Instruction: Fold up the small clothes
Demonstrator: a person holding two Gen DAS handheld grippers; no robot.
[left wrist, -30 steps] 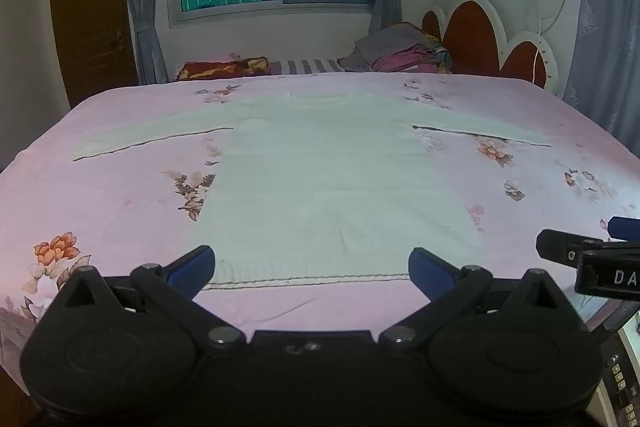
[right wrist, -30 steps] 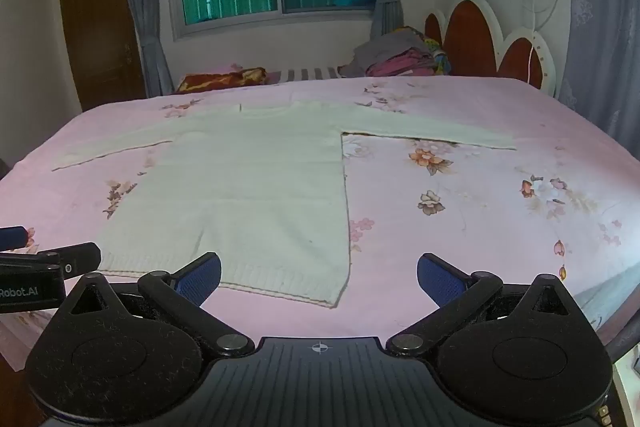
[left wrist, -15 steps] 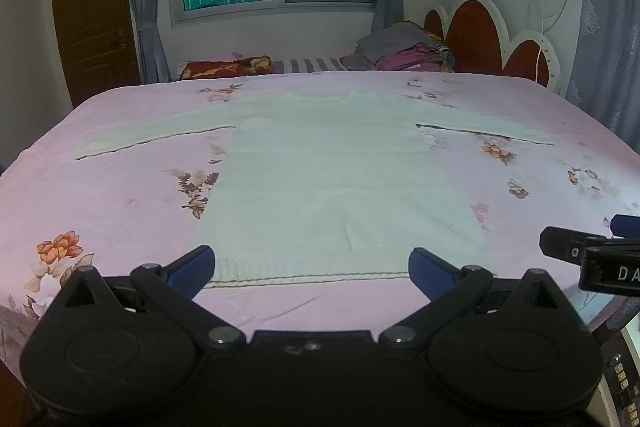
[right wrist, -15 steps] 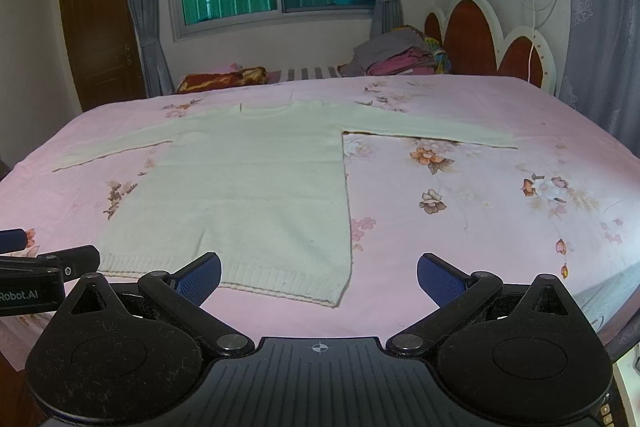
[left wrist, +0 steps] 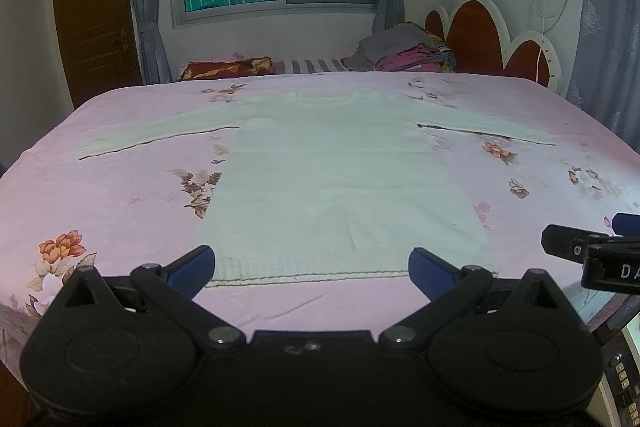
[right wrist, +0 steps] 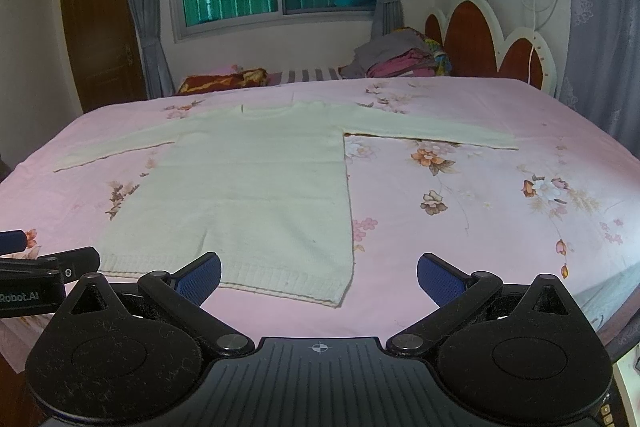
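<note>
A cream long-sleeved knit sweater (left wrist: pixel 332 179) lies flat on the pink floral bed, sleeves spread out, hem toward me; it also shows in the right wrist view (right wrist: pixel 248 187). My left gripper (left wrist: pixel 312 267) is open and empty, just above the hem at the bed's near edge. My right gripper (right wrist: pixel 318 277) is open and empty, near the sweater's right hem corner. The right gripper shows at the right edge of the left wrist view (left wrist: pixel 592 255), and the left gripper at the left edge of the right wrist view (right wrist: pixel 44 275).
The pink bed sheet (left wrist: pixel 100 207) fills the foreground. A pile of clothes (left wrist: pixel 404 53) and a red cushion (left wrist: pixel 228 67) sit at the far side under the window. A scalloped headboard (left wrist: pixel 492 39) stands at the right, a wooden door (left wrist: pixel 96 15) at the left.
Both grippers have risen and tilted slightly, so the sweater sits a little lower in both views. Both jaws stay open.
</note>
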